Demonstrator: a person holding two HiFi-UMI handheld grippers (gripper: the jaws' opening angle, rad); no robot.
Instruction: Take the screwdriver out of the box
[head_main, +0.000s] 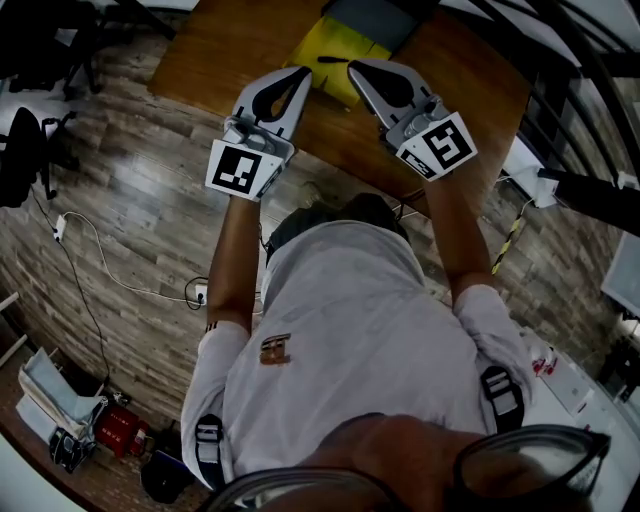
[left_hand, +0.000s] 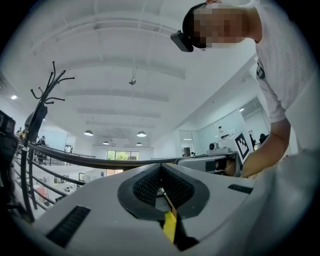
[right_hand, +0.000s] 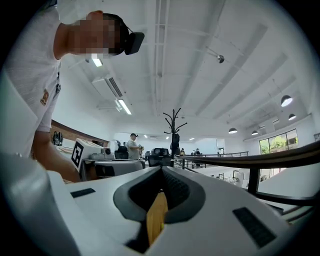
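A yellow box (head_main: 335, 45) lies on the wooden table (head_main: 215, 50), with a grey-blue part (head_main: 375, 18) behind it. A short dark slim thing (head_main: 331, 59), possibly the screwdriver, rests on the box's near side. My left gripper (head_main: 303, 71) is held at the box's near left corner, its jaws shut with nothing between them. My right gripper (head_main: 353, 64) points at the box's near right side, also shut and empty. Both gripper views tilt up toward the ceiling. The left gripper (left_hand: 161, 166) and the right gripper (right_hand: 161, 169) show closed tips, with only a yellow-brown sliver below.
The person stands at the table's near edge over a wood-plank floor. A white cable (head_main: 100, 262) trails at the left, near a black chair (head_main: 20, 150). A dark railing (head_main: 590, 60) runs along the right. A coat stand (right_hand: 173, 122) stands beyond the table.
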